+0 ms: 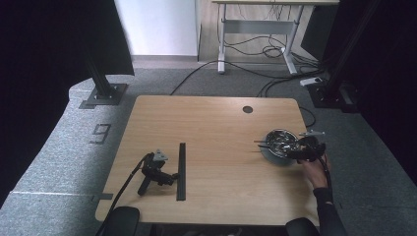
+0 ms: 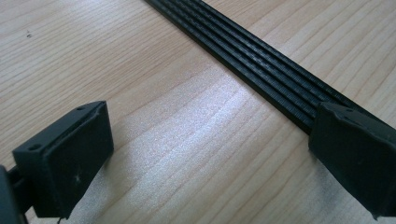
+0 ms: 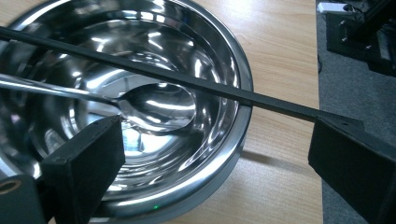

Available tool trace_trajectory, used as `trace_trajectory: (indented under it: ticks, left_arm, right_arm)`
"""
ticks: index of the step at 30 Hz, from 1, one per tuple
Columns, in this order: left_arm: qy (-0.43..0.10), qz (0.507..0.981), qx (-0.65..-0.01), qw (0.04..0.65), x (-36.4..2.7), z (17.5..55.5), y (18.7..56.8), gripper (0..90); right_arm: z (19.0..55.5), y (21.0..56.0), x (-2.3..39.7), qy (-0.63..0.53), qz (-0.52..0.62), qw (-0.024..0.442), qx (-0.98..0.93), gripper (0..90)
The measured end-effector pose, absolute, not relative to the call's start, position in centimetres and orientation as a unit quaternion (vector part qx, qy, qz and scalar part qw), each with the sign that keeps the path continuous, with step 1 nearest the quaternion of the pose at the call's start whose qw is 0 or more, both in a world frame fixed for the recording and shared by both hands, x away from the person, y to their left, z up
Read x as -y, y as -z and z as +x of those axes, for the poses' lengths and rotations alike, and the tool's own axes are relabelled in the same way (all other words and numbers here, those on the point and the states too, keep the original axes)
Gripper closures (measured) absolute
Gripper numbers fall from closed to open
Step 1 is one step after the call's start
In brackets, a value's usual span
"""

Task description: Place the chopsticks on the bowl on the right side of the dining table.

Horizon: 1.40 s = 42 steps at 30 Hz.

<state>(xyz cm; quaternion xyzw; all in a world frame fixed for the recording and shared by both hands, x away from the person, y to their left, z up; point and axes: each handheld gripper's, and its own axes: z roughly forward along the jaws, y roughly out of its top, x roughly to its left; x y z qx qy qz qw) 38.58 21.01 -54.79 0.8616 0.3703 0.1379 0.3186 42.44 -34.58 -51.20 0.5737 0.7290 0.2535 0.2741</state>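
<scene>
A steel bowl (image 1: 270,153) stands near the table's right edge. Inside it lies a metal spoon (image 3: 159,105), and a thin black rod (image 3: 187,81) rests across its rim (image 3: 244,109); both handles stick out to the left (image 1: 259,143). A hand holds my right gripper (image 1: 296,150) at the bowl's right side, and it is open (image 3: 219,140) over the bowl with nothing between its jaws. My left gripper (image 1: 166,175) lies on the table with no hand on it. It is open (image 2: 210,135), beside a long black ribbed strip (image 1: 181,172) (image 2: 261,70).
The wooden table (image 1: 216,128) has a round cable hole (image 1: 247,109) at its back right. Grey carpet with cables surrounds it. Black frame posts (image 1: 102,83) stand on the floor at the left and right, and another desk (image 1: 255,24) stands beyond.
</scene>
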Motion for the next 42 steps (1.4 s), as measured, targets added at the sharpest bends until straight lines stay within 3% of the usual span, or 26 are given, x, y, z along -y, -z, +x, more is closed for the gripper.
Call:
trace_trajectory:
  ticks: [18,42]
  left_arm:
    - [-0.138,0.862,-0.37,0.319,-21.0,38.6,54.8,0.0]
    - [-0.138,0.861,-0.371,0.32,-21.0,38.6,54.8,0.0]
  right_arm:
    - [38.3,49.0,34.4,-0.277,0.543,0.27,-0.746,3.2]
    - [34.9,48.6,28.4,-0.326,0.467,0.227,-0.79,3.2]
